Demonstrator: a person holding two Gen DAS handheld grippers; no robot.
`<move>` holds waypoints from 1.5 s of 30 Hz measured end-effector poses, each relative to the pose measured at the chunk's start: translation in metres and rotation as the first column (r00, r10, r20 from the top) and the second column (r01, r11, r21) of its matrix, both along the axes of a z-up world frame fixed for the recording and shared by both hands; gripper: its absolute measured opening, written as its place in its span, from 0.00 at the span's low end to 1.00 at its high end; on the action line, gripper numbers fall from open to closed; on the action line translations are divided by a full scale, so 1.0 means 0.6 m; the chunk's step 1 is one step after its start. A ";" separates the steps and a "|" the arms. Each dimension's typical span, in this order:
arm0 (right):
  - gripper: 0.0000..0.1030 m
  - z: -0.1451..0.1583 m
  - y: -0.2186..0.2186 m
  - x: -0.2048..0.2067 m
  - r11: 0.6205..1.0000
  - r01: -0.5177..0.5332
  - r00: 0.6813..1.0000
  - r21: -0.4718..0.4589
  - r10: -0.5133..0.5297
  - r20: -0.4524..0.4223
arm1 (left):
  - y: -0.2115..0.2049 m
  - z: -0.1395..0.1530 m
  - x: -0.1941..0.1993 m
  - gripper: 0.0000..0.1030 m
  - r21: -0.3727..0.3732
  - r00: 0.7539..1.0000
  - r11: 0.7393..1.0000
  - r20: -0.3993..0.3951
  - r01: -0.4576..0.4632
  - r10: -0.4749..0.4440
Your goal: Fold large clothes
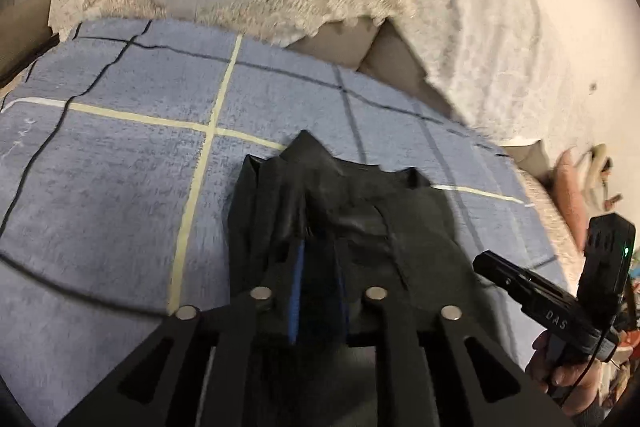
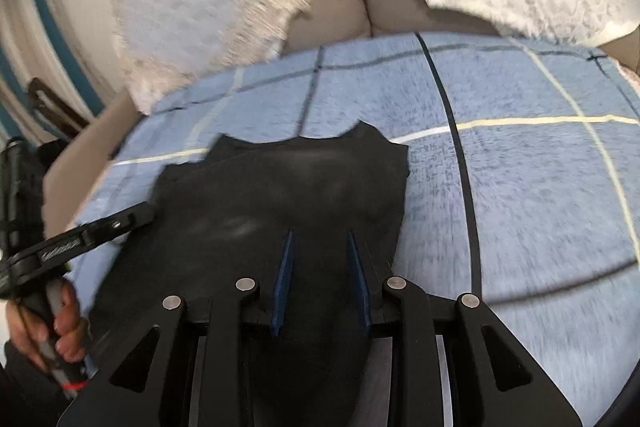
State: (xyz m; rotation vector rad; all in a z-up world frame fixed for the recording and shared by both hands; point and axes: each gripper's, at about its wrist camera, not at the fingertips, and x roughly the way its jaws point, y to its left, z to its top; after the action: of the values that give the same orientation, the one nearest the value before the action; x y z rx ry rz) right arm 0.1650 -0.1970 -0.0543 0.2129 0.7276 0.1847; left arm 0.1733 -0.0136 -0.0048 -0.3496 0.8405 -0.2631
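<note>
A black garment lies partly folded on a blue checked blanket. In the left wrist view it is bunched, and its cloth runs between the blue pads of my left gripper, which is shut on it. In the right wrist view the garment lies flatter, its scalloped far edge on the blanket. My right gripper is over its near part with the jaws apart; whether cloth sits between them is unclear. Each gripper shows in the other's view, the right one and the left one.
A white lace cover drapes a beige sofa back behind the blanket. A black cable runs across the blanket, and also shows in the left wrist view. Hands hold the gripper handles at the frame edges.
</note>
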 end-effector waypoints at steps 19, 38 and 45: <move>0.45 -0.017 0.062 -0.133 0.993 -0.107 0.994 -0.040 0.108 0.016 | 0.001 -0.012 -0.138 0.31 0.077 1.000 0.997 0.020 -0.014 0.012; 0.63 -0.041 -0.036 -0.048 0.973 -0.043 0.994 0.225 0.063 -0.084 | 0.006 -0.015 -0.081 0.51 0.101 1.000 0.994 -0.008 0.030 -0.029; 0.70 -0.065 -0.054 -0.003 0.941 -0.060 0.989 0.332 0.101 -0.107 | 0.036 -0.053 -0.034 0.71 -0.027 0.997 0.998 -0.059 0.057 -0.058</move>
State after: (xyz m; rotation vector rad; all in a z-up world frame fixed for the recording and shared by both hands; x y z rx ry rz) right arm 0.1630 -0.2296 -0.0932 0.5168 0.8269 0.3748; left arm 0.1526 0.0077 -0.0367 -0.3589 0.9081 -0.3183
